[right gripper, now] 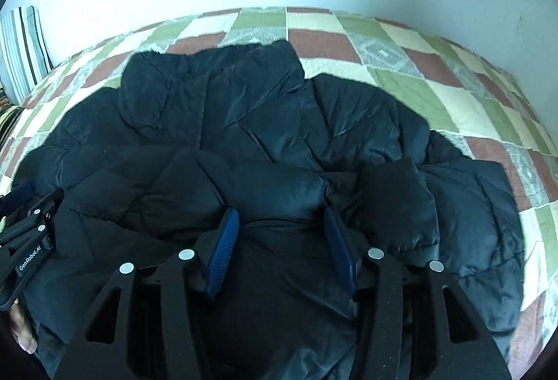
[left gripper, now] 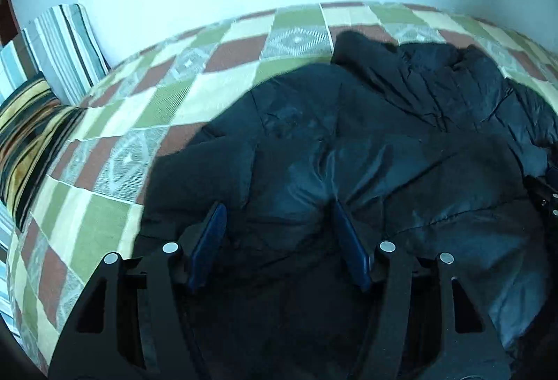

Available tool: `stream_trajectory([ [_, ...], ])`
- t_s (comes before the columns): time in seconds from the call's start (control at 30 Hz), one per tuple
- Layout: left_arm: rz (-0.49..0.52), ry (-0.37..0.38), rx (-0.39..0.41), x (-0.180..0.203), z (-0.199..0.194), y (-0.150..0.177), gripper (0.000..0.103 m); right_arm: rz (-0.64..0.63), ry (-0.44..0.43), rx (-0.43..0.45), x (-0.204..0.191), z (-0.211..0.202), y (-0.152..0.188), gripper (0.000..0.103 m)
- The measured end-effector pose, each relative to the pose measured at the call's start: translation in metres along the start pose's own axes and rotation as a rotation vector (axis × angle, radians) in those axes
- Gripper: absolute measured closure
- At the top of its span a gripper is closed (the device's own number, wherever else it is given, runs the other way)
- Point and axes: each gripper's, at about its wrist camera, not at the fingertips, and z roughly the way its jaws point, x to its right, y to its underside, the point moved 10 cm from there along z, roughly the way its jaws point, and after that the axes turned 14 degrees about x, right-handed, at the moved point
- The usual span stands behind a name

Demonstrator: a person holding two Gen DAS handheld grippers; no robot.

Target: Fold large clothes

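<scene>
Left wrist view: the black puffer jacket (left gripper: 348, 153) lies spread on the checked bedspread (left gripper: 139, 101), striped cushions (left gripper: 66, 45) beyond its far-left edge. The left gripper (left gripper: 277, 216) hovers over the jacket, jaws apart, holding nothing.

Right wrist view: the right gripper (right gripper: 280, 221) has its jaws apart astride a puffy ridge of jacket (right gripper: 244, 121). The slick, thick padding could slip from a shallow pinch.
</scene>
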Motion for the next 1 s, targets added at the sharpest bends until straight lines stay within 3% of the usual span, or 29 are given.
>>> stream_trajectory([
  [0.13, -0.082, 0.043, 0.045, -0.009, -0.038, -0.001, 0.04, 0.047, -0.037, 0.031, 0.0, -0.035, 0.0, 0.052],
  [0.23, -0.07, 0.075, 0.051, -0.001, -0.049, 0.008, 0.04, 0.024, -0.054, 0.044, -0.007, -0.052, 0.011, 0.051],
  [0.43, -0.034, 0.104, -0.057, 0.016, -0.02, 0.035, 0.039, -0.018, -0.032, -0.041, -0.013, -0.024, 0.044, 0.045],
  [0.63, 0.027, 0.055, -0.023, 0.02, -0.02, 0.034, 0.039, -0.007, -0.036, -0.001, -0.012, -0.029, 0.036, 0.044],
  [0.77, 0.0, 0.087, -0.001, 0.001, -0.056, 0.031, 0.034, 0.03, -0.048, 0.042, 0.002, -0.072, 0.03, 0.043],
  [0.87, -0.008, 0.093, 0.032, -0.024, -0.091, 0.041, 0.029, 0.026, -0.038, 0.084, 0.024, -0.111, 0.033, 0.03],
  [1.0, -0.058, 0.094, 0.051, -0.077, -0.145, 0.078, 0.024, 0.031, -0.001, 0.097, 0.075, -0.167, 0.059, 0.028],
])
